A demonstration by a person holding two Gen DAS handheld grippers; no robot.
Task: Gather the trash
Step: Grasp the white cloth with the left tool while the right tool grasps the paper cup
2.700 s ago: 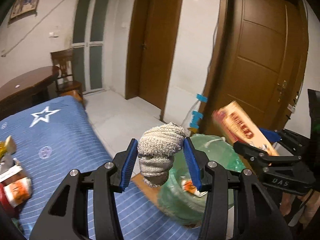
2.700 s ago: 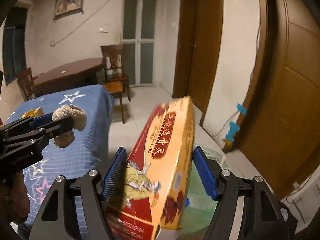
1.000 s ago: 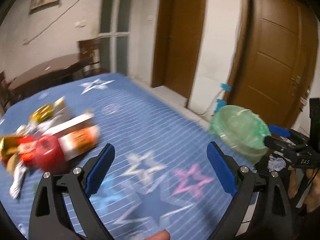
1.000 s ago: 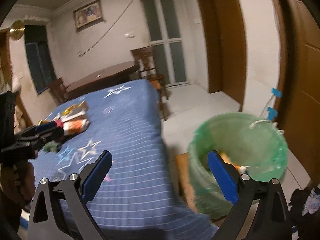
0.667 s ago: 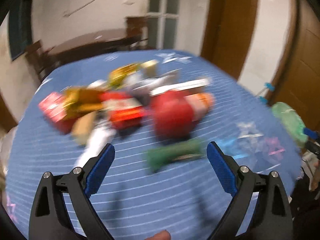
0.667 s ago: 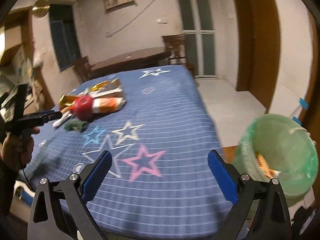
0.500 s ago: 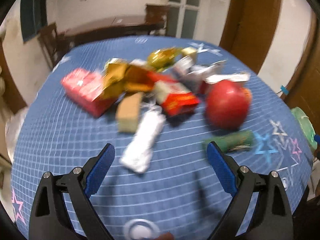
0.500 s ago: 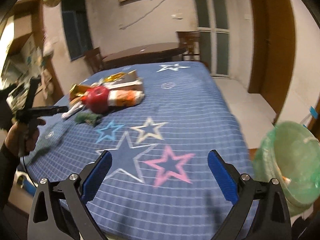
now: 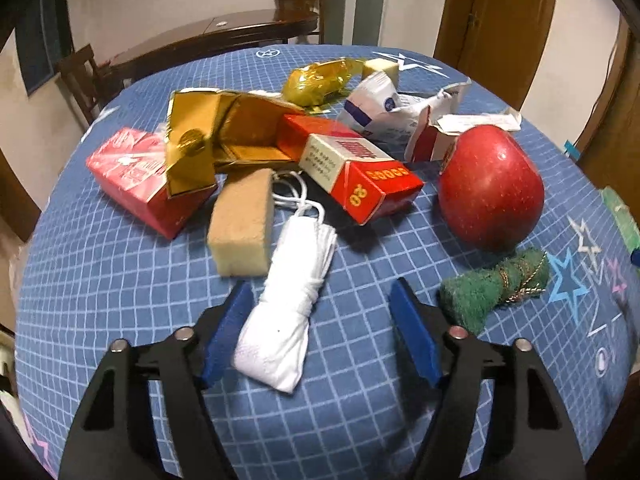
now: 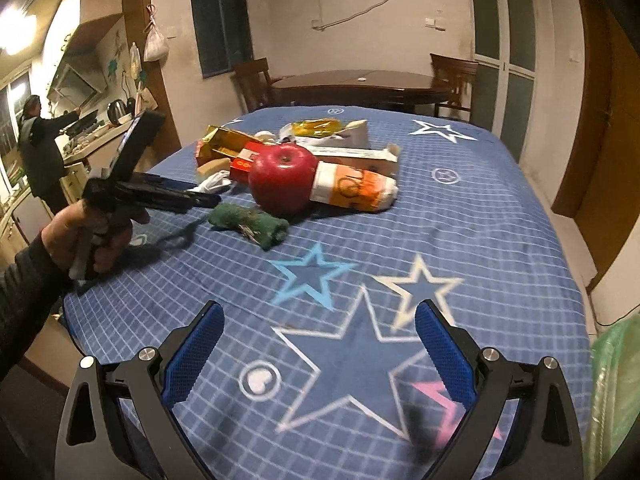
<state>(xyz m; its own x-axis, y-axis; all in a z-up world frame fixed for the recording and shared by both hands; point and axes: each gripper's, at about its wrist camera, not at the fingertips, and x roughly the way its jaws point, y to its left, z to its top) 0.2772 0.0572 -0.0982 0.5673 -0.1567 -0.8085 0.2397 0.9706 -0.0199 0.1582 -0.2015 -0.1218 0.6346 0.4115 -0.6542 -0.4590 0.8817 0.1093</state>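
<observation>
Left gripper closing, blue pads narrower than a second ago, folded white cloth bundle lying between them with its near end by the left pad; right pad still apart from it, no firm pinch visible yet. Right gripper wide open and empty over bare blue star-print tablecloth, nothing between its pads. Both emptied since the earlier drop at the bin: sock and long box gone from the jaws, views swung from the green-lined bin back to the pile. Meaning, as a judgement: one round of trash delivered, next pickup begun, with much of the pile left. Outward from the left jaws: tan sponge block just beyond and left of the bundle, red cigarette box farther and slightly right, gold foil carton and red carton farther left, red apple to the far right, green scrub roll near right, just beside the right finger. For the right gripper, pile well apart on the far left; green bin liner at the near right edge.
</observation>
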